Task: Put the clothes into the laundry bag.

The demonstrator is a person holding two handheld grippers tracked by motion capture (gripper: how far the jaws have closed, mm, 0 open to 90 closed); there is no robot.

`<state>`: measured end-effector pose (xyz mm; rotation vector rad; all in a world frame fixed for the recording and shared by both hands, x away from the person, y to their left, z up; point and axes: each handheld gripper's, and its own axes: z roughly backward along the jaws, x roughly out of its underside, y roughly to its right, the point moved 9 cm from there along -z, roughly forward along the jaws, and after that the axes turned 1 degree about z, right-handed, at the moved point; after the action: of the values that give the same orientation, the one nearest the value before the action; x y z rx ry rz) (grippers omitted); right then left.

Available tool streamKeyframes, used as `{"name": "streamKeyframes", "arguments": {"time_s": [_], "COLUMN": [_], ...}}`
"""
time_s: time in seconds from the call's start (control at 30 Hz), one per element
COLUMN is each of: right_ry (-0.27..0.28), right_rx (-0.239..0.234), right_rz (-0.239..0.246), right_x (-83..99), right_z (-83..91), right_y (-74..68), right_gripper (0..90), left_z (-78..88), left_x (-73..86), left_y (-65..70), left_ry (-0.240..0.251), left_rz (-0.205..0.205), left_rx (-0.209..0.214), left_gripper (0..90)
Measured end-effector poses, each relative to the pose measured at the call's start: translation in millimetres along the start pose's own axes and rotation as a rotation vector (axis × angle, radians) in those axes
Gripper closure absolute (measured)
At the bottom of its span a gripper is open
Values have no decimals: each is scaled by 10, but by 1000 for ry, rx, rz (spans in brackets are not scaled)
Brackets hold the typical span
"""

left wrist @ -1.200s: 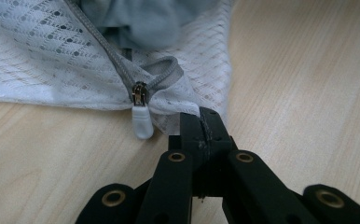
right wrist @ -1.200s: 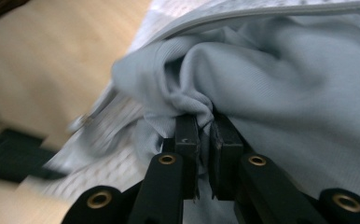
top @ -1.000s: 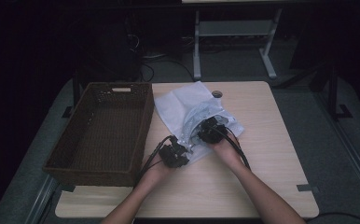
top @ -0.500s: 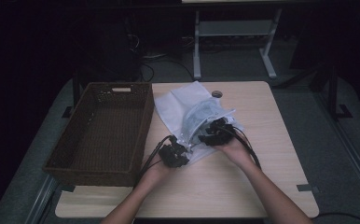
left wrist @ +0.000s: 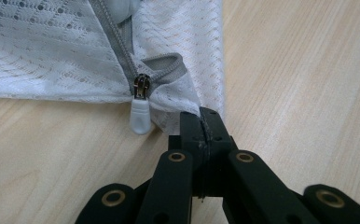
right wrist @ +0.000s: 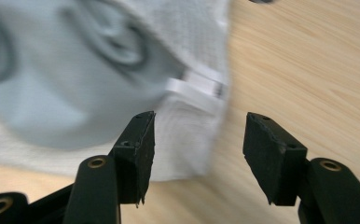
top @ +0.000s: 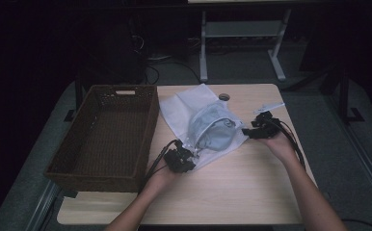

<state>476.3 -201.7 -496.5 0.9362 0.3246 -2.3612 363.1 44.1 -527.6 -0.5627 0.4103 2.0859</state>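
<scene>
A white mesh bag [top: 181, 107] lies on the table with a pale blue garment [top: 214, 129] showing inside its unzipped mouth. My left gripper [top: 181, 159] is shut on the bag's near corner; in the left gripper view the jaws [left wrist: 201, 122] pinch the mesh edge just beside the white zipper pull [left wrist: 140, 113]. My right gripper [top: 248, 132] stands to the right of the bag. Its jaws have just been opening and are apart [right wrist: 199, 135], pressing on nothing; the bag's edge [right wrist: 187, 42] and the garment [right wrist: 52, 93] lie just beyond them.
A dark woven basket [top: 148, 139] stands at the table's left, touching the bag's side. A small dark round object [top: 224, 96] lies near the far edge. Bare wood [top: 242, 192] stretches across the front of the table. Metal table legs stand on the floor beyond.
The right gripper has let go of the bag, opened, and moved right, off the bag toward the table's right side. The left gripper stays shut on the bag's corner.
</scene>
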Motion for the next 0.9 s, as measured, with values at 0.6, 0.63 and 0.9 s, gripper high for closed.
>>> {"name": "streamKeyframes", "arguments": {"time_s": [0.6,0.63,0.9], "right_ry": [-81,-83,-99], "right_rx": [-100,-102,-96], "right_rz": [-41,-40,28], "right_x": [198,199,255], "right_z": [-278,-276,-167], "right_y": [4,0,-51], "right_gripper": [819,854,883], "left_z": [0,0,2], "left_x": [0,0,-4], "left_y": [-1,0,-14], "left_ry": [-1,0,-1], "left_rz": [0,0,-3], "left_rx": [1,0,-18], "left_gripper": [896,896,896]}}
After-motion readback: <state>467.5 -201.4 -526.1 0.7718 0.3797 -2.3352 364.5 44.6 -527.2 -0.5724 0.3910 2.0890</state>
